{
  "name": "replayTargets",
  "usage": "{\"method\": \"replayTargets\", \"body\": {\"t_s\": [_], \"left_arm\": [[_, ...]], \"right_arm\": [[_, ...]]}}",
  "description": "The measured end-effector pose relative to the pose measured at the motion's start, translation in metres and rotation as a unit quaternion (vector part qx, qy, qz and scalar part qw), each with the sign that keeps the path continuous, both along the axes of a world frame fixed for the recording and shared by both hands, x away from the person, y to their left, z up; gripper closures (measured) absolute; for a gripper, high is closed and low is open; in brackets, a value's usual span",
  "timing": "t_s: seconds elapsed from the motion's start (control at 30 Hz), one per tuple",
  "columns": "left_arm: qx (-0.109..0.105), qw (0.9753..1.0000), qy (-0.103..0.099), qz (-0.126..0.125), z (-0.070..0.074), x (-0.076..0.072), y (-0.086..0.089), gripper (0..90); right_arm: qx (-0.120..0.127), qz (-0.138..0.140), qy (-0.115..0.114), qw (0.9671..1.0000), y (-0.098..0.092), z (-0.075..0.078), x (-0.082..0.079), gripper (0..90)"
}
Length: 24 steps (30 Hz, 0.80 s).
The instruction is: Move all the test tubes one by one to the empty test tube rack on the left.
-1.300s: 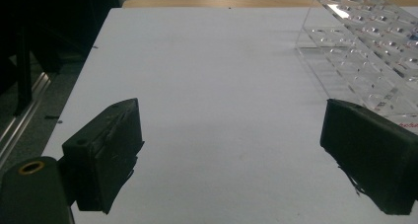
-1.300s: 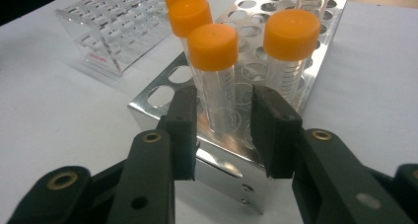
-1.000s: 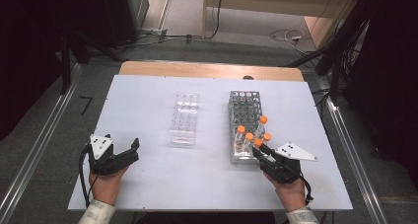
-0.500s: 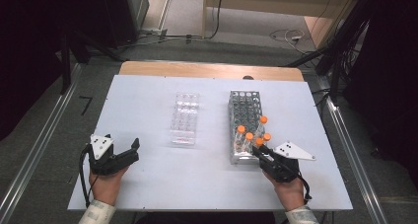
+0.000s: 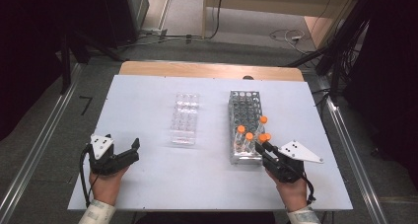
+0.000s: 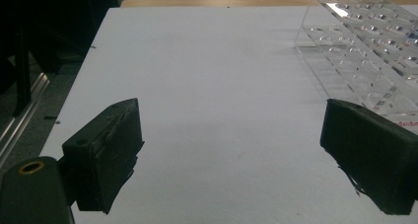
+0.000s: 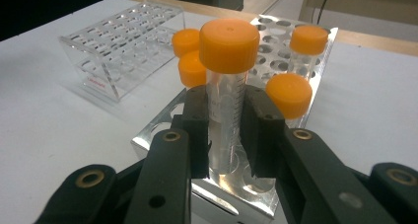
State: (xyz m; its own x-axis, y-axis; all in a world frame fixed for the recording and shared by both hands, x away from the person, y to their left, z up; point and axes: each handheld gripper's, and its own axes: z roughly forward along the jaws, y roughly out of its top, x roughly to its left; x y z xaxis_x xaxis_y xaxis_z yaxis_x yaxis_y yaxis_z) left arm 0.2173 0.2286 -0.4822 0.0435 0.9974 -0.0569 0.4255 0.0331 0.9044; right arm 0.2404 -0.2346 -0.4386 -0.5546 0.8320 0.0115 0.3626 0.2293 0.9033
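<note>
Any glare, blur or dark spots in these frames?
High view: table evenly lit, surroundings dark. Right gripper view: glare on the metal rack, held tube sharp, clear rack soft. Left gripper view: jaws dim and soft, clear rack cropped.

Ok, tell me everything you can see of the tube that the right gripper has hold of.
The gripped tube is a clear plastic cylinder with printed graduation marks down its side and a wide orange screw cap. It stands upright at the near corner of the metal rack, its lower end in or just above a hole. The right gripper has its black jaws closed on the tube's wall below the cap, one on each side. Four more orange-capped tubes stand behind it. Contents cannot be told.
</note>
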Motion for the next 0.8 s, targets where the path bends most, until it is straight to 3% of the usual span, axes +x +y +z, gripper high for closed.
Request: {"method": "replayTargets", "body": {"t_s": [0.5, 0.8], "left_arm": [[-0.002, 1.0000, -0.001, -0.001, 0.000, 0.000, 0.000, 9.0], [-0.004, 1.0000, 0.001, -0.004, 0.000, 0.000, -0.001, 9.1]], "right_arm": [[0.001, -0.001, -0.039, 0.9992, -0.001, 0.020, -0.013, 72.0], [0.017, 0.024, -0.043, 0.9987, 0.004, 0.028, -0.024, 72.0]]}}
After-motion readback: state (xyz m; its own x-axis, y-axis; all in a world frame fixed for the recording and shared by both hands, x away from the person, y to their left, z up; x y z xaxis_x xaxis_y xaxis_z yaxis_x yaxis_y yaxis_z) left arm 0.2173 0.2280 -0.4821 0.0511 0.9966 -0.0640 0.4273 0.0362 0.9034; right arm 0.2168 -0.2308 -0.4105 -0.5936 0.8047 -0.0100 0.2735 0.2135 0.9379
